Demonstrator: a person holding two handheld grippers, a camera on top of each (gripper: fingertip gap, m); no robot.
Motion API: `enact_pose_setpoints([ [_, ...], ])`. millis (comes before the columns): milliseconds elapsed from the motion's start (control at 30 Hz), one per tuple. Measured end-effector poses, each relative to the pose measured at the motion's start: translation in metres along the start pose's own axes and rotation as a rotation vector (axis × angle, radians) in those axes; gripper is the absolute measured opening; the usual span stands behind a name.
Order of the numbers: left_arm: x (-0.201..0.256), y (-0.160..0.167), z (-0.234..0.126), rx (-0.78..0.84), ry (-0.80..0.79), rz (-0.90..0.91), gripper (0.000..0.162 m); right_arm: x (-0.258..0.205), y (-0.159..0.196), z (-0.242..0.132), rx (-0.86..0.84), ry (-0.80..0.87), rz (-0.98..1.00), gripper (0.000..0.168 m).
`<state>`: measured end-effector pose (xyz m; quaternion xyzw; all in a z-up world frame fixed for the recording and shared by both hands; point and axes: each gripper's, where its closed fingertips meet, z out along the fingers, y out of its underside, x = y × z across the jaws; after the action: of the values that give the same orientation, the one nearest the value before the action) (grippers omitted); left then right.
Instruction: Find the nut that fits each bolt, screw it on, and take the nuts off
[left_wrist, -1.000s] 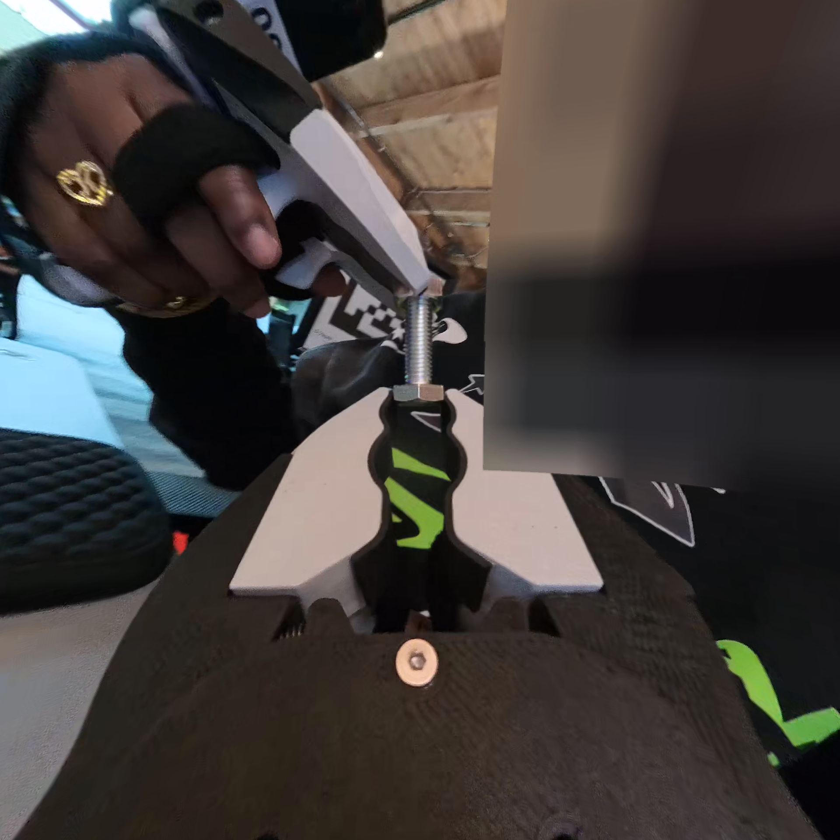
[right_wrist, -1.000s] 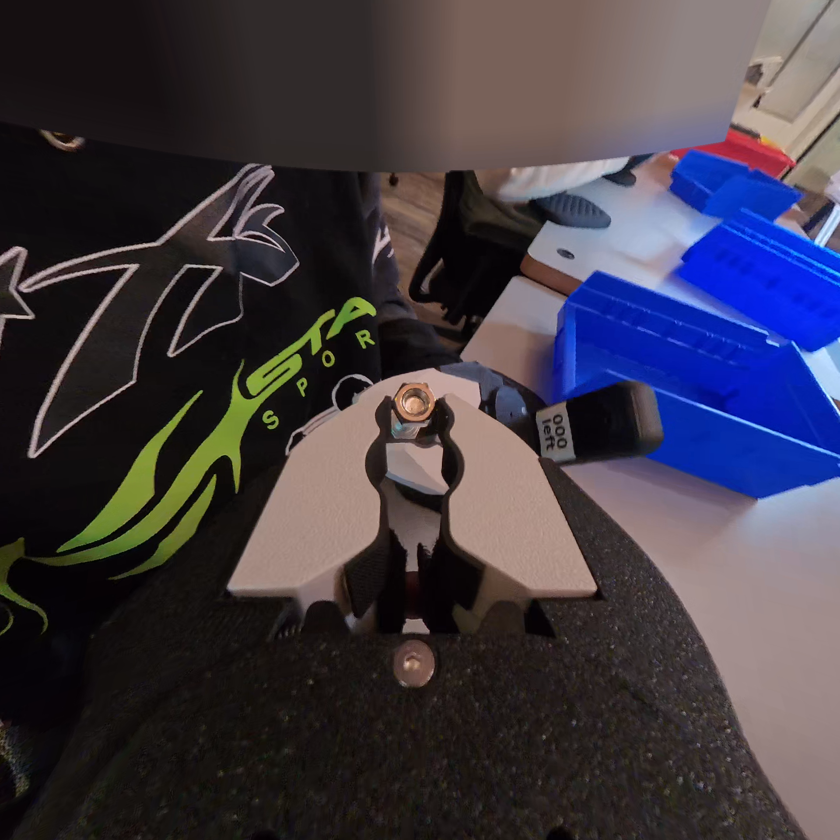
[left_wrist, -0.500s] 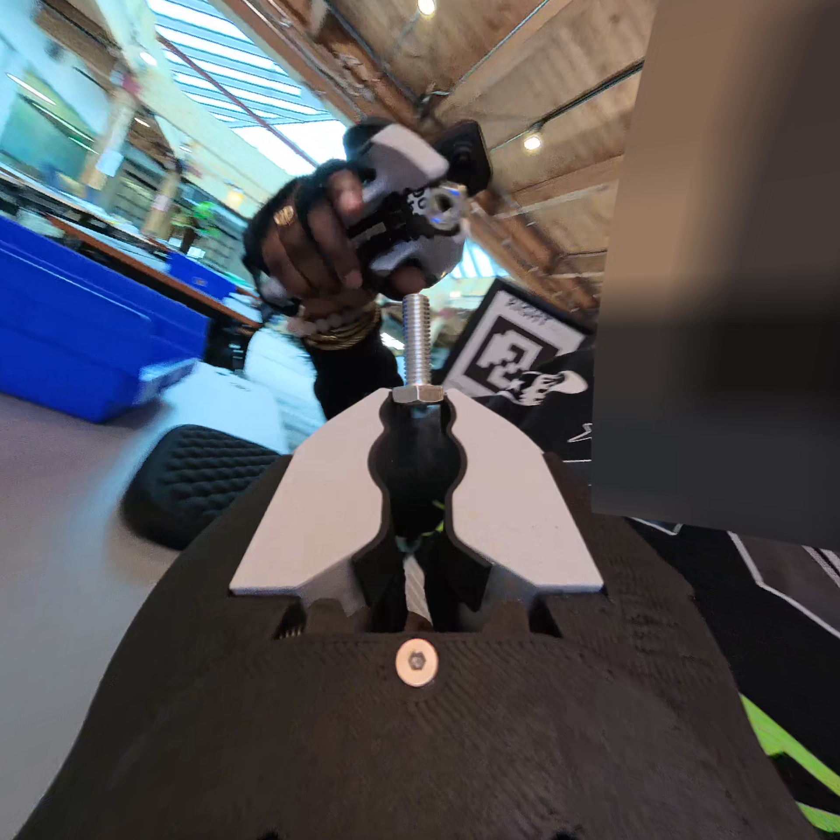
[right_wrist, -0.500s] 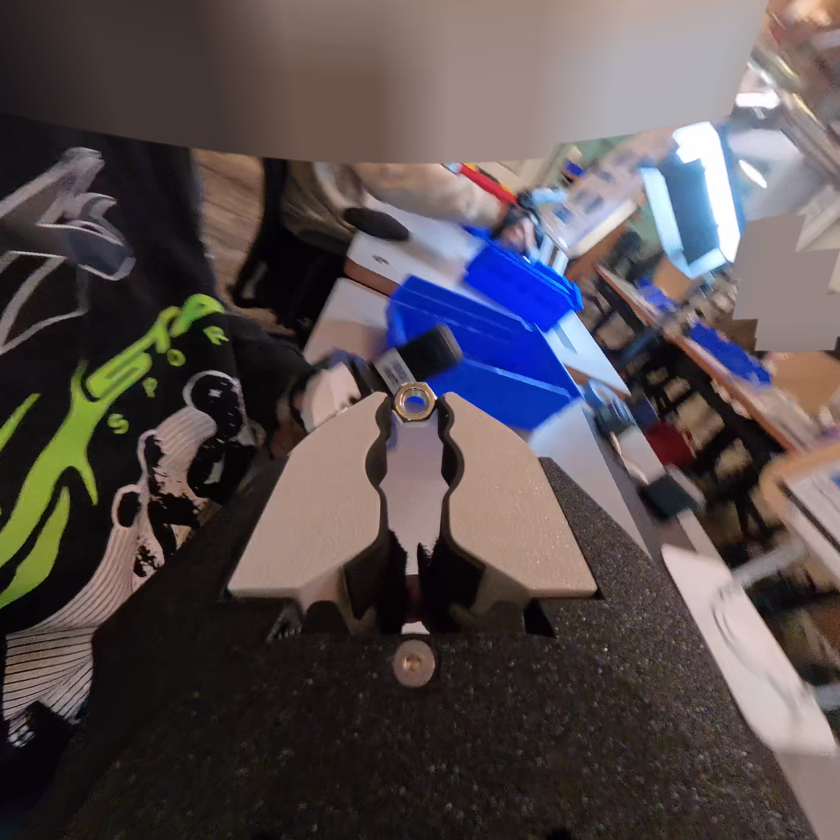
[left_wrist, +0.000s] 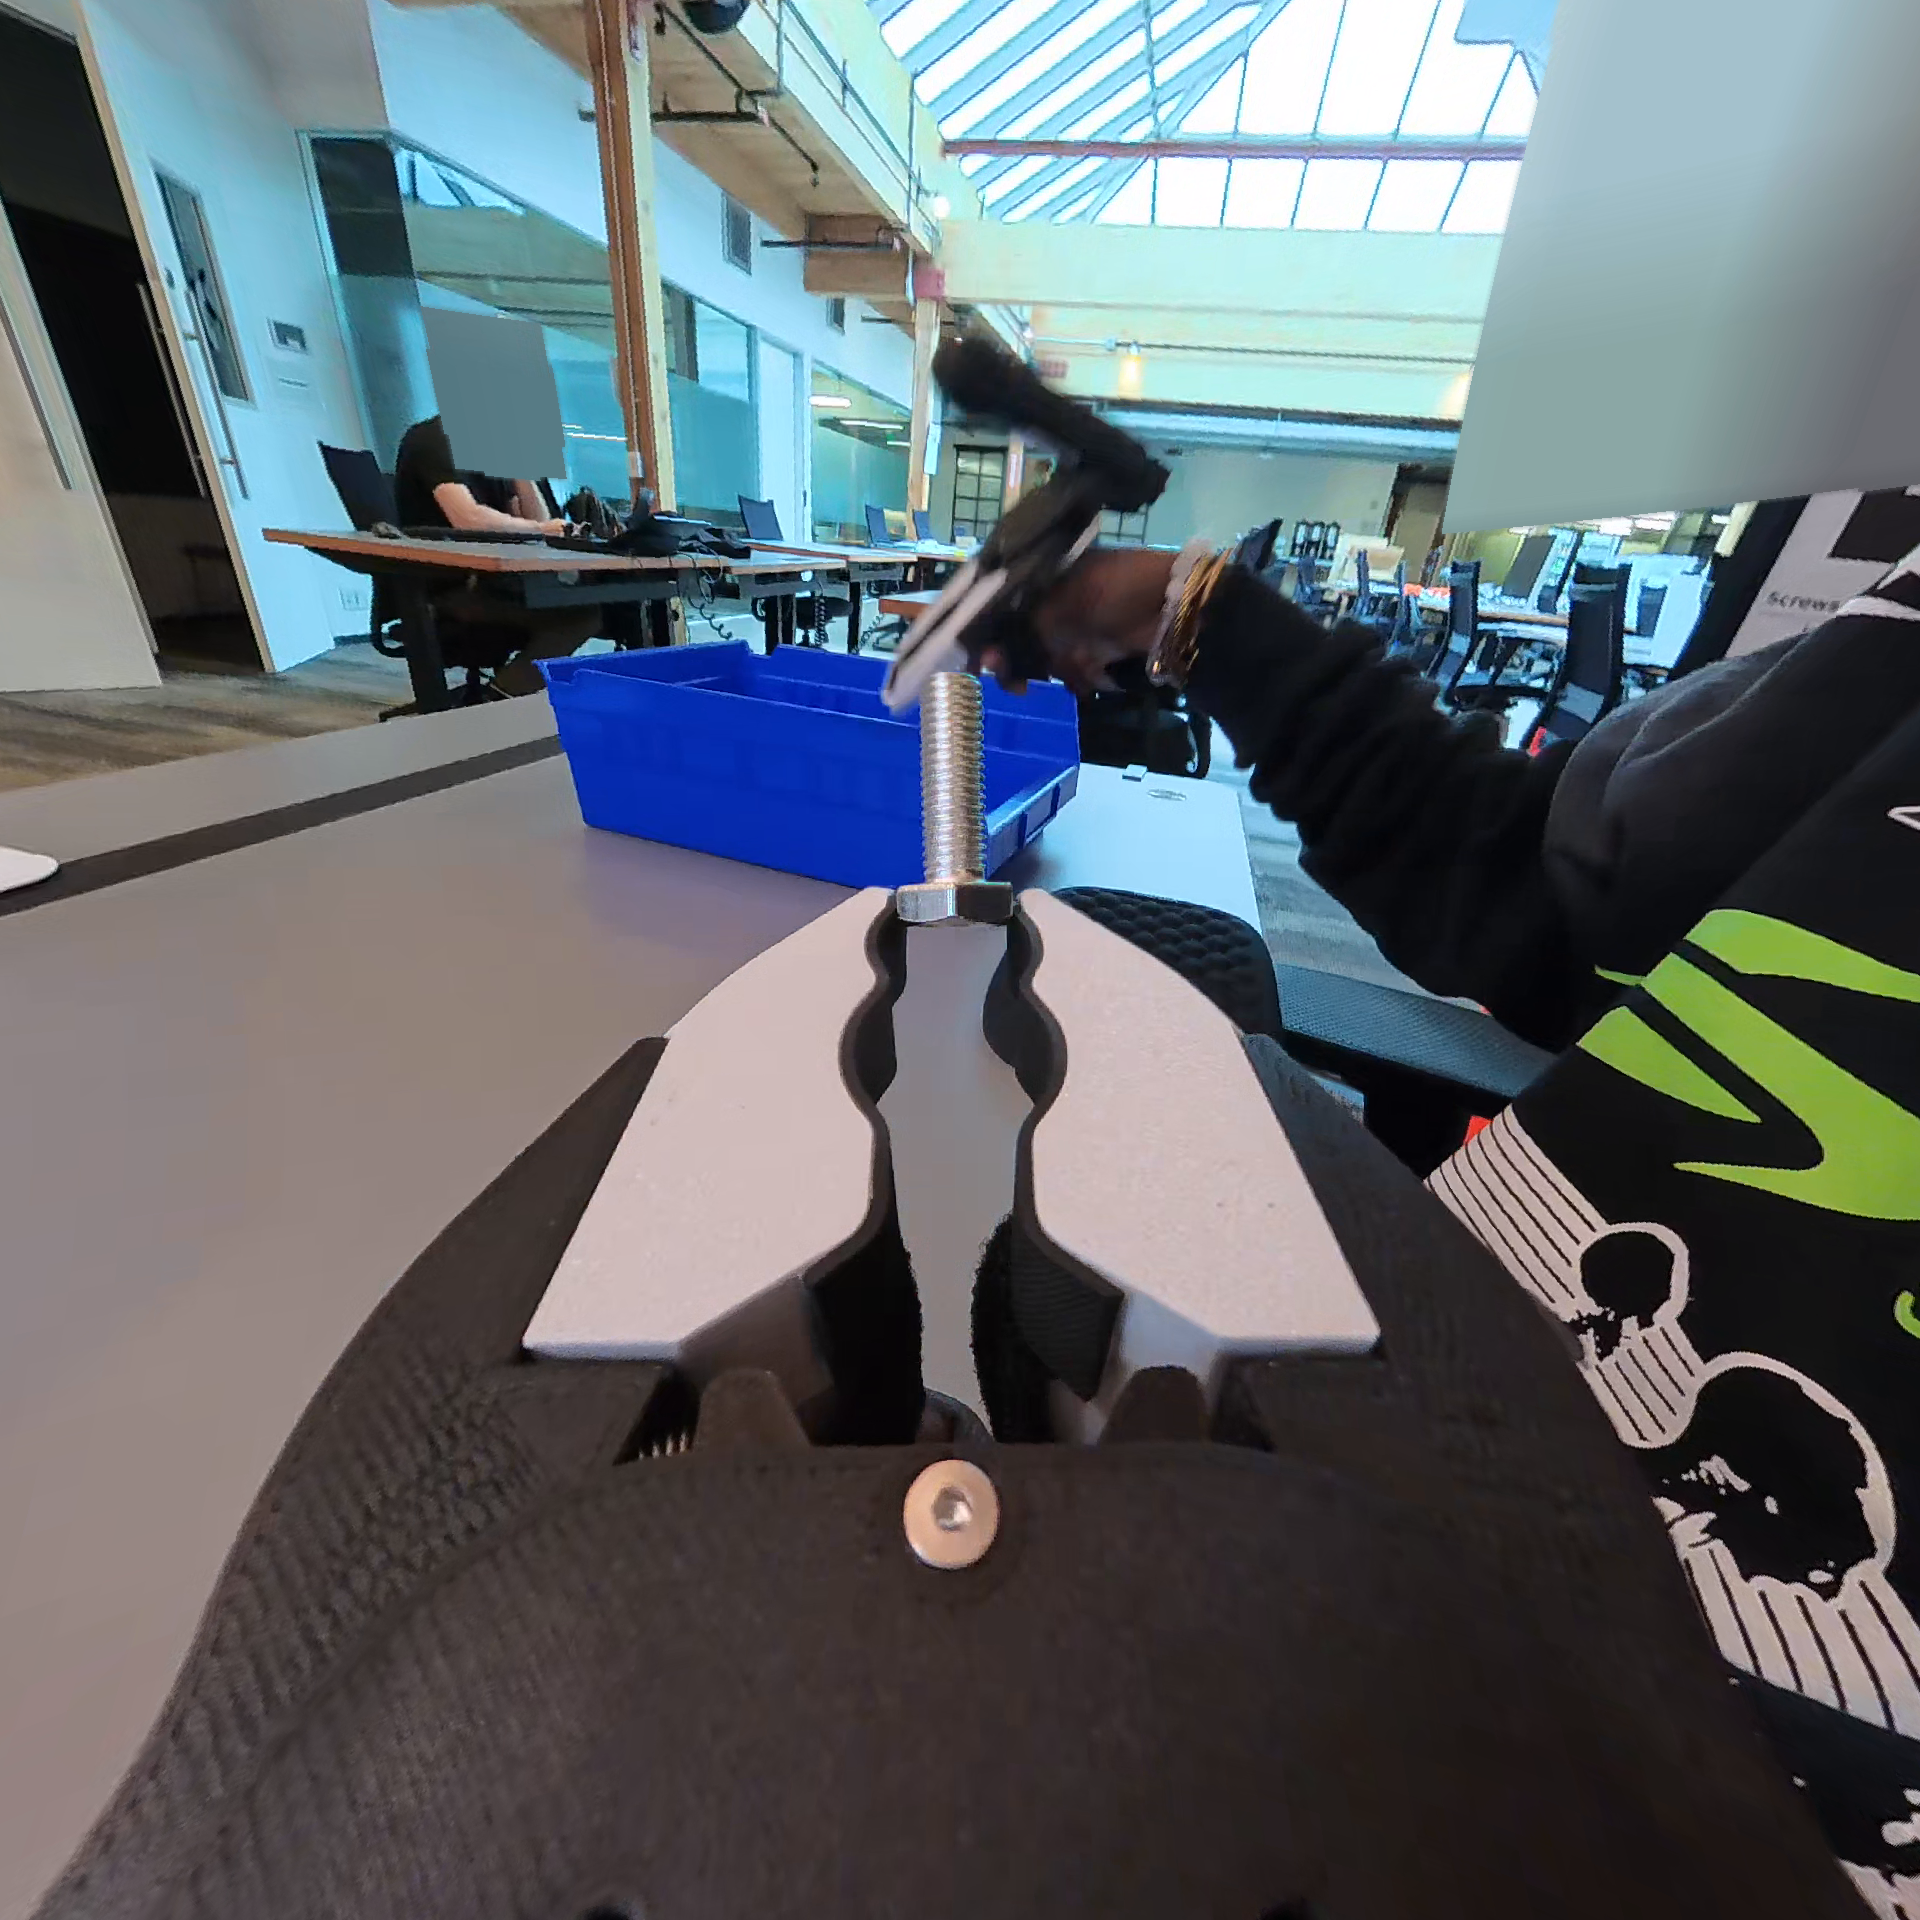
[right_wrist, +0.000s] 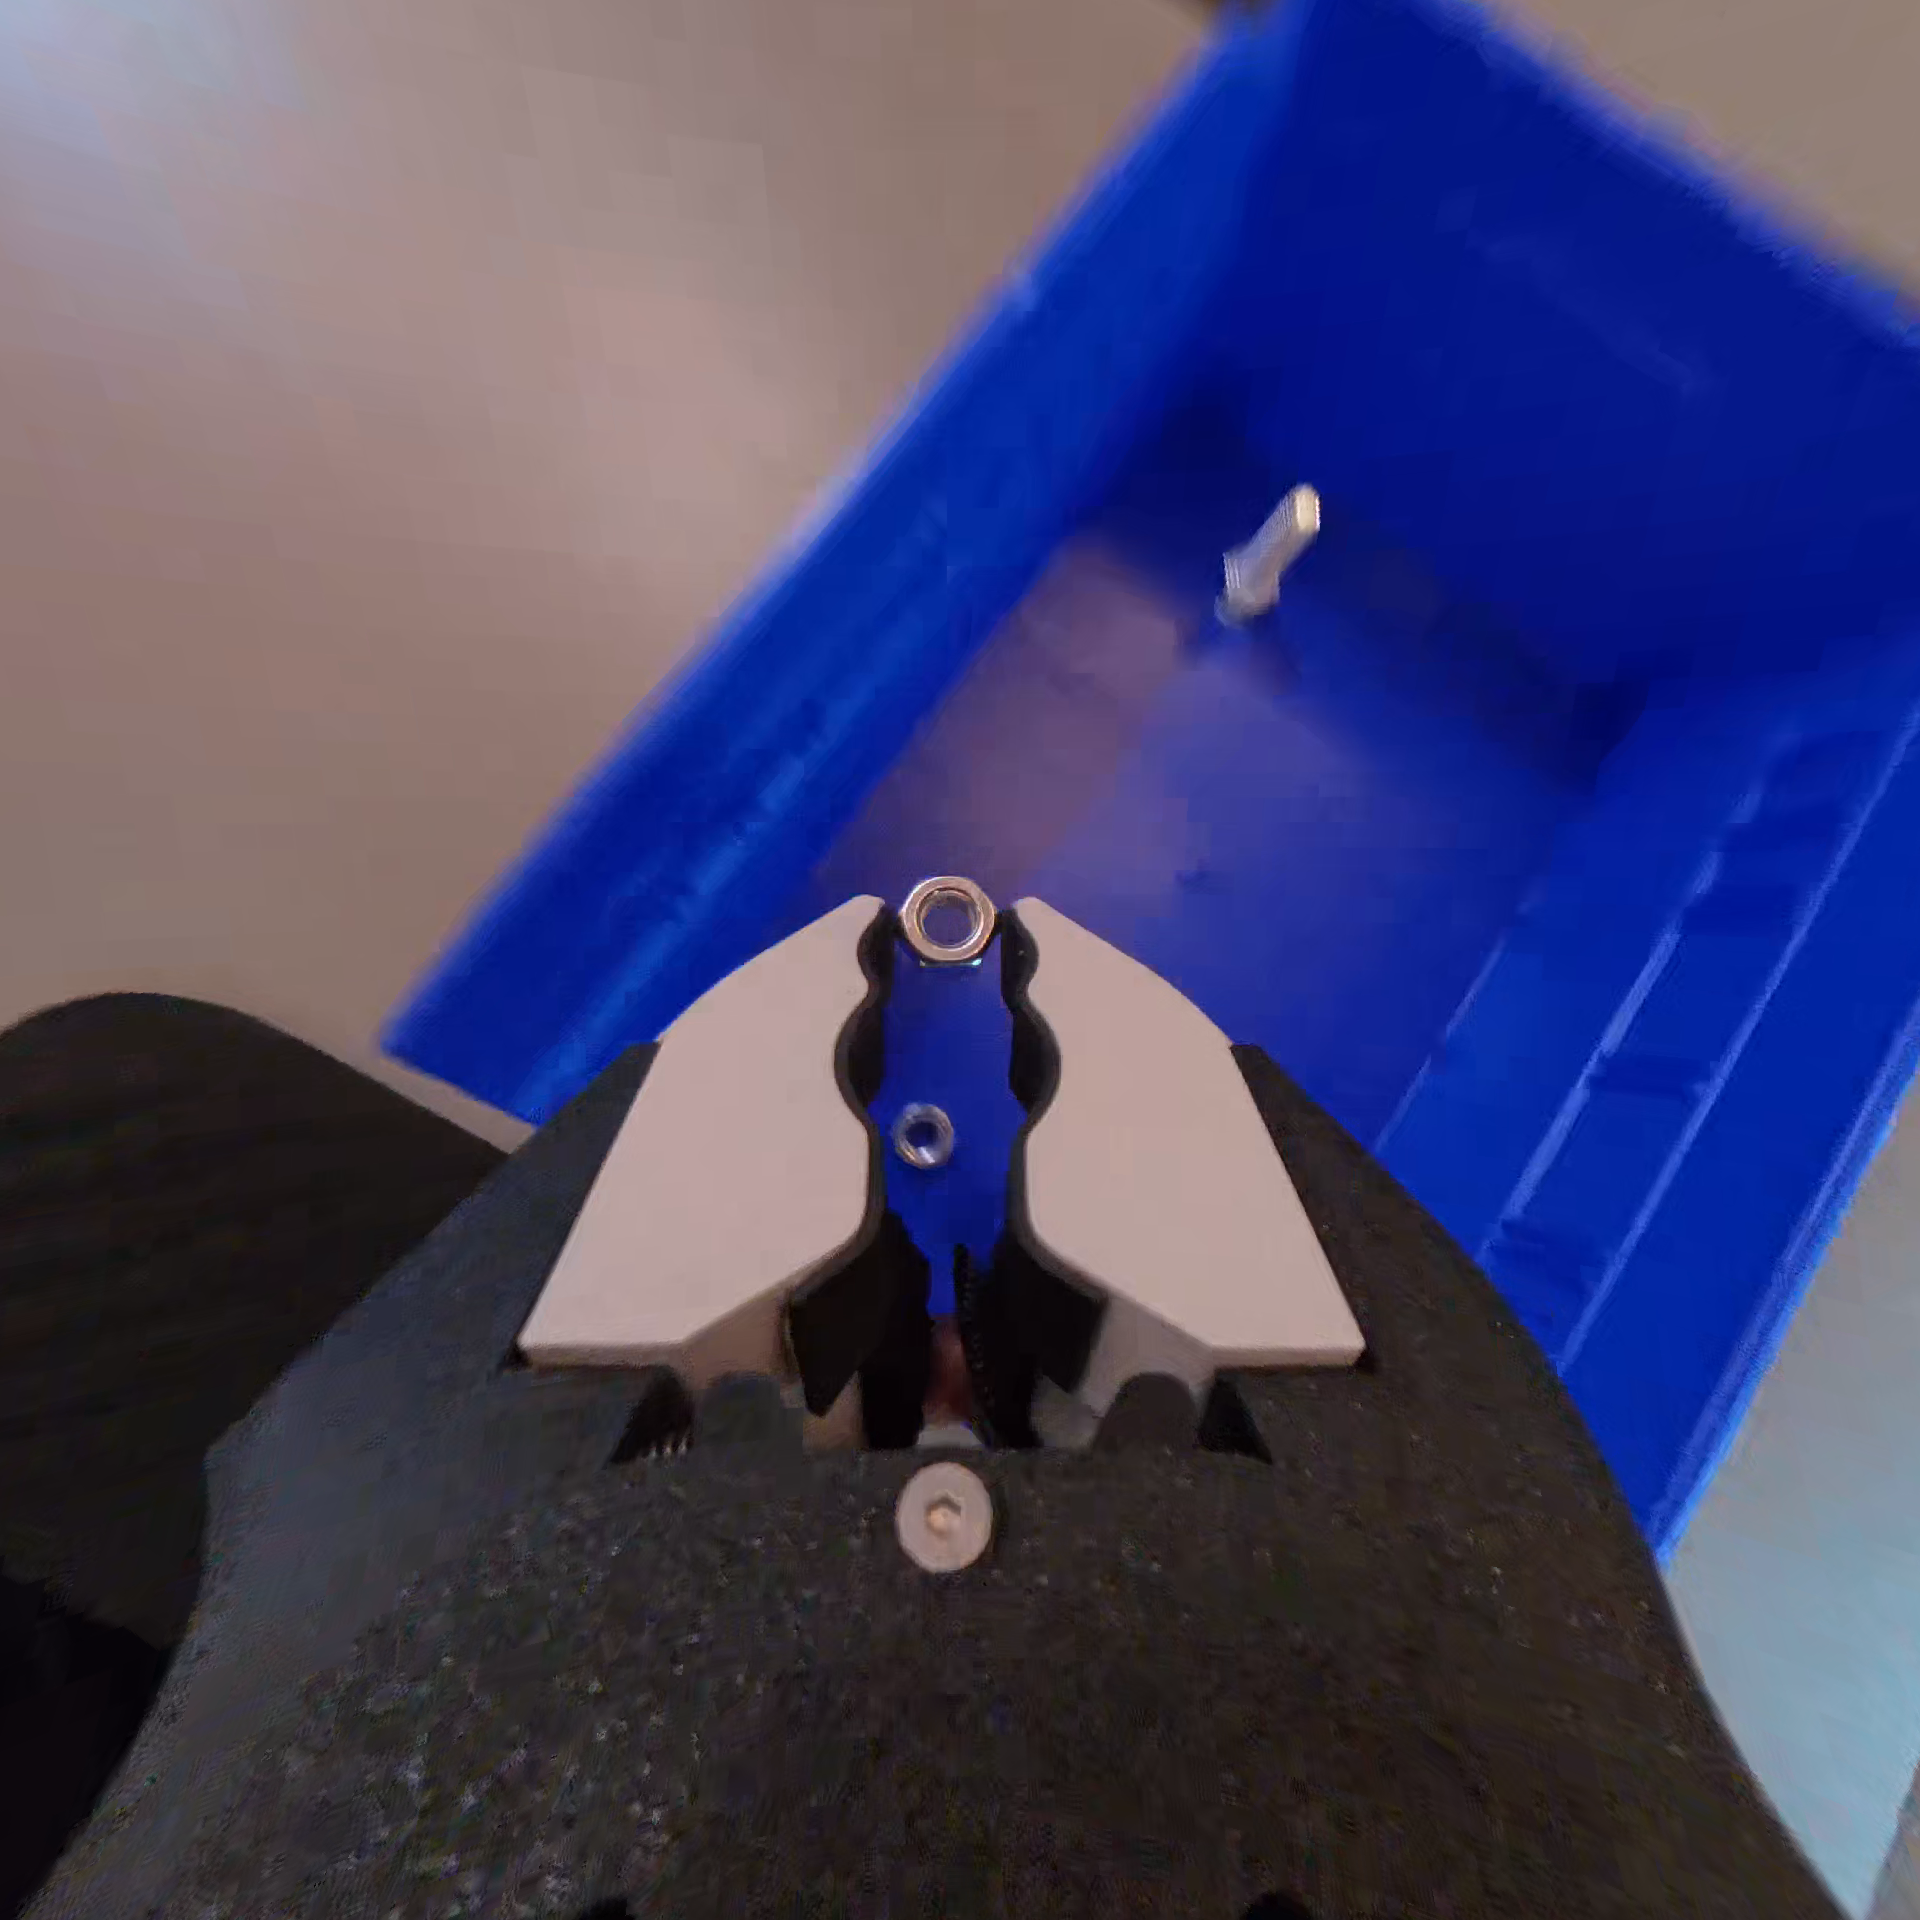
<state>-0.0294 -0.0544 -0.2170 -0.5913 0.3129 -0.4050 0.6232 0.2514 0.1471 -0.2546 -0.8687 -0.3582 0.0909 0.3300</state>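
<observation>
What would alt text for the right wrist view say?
The right hand-held gripper pinches a small silver nut at its fingertips, above an open blue bin. Inside the bin lie a second nut and a blurred silver bolt.

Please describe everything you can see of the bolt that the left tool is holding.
The bolt looks like bright silver metal, with a hexagonal head and thread along the whole visible shank. The left tool is shut on its head, one finger on each side, so the shank points straight out past the fingertips. No nut is on it. In the left wrist view its free end overlaps the blurred right tool; contact cannot be judged. A blue bin stands behind it.
</observation>
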Motion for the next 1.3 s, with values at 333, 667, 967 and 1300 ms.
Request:
enact_pose_setpoints([
  [333, 0.004, 0.006, 0.003, -0.038, 0.015, 0.027, 0.018, 0.022, 0.069, 0.053, -0.336, 0.038, 0.137, 0.021],
  [667, 0.003, 0.007, 0.003, -0.037, 0.018, 0.023, 0.019, 0.022, 0.042, 0.035, -0.207, 0.088, 0.143, 0.029],
  [967, 0.004, 0.008, 0.004, -0.042, 0.016, 0.034, 0.019, -0.203, -0.108, -0.061, 0.527, -0.509, -0.238, 0.028],
  [1300, 0.006, 0.008, 0.004, -0.040, 0.019, 0.058, 0.019, -0.343, -0.096, -0.042, 0.410, -0.876, -0.422, 0.025],
])
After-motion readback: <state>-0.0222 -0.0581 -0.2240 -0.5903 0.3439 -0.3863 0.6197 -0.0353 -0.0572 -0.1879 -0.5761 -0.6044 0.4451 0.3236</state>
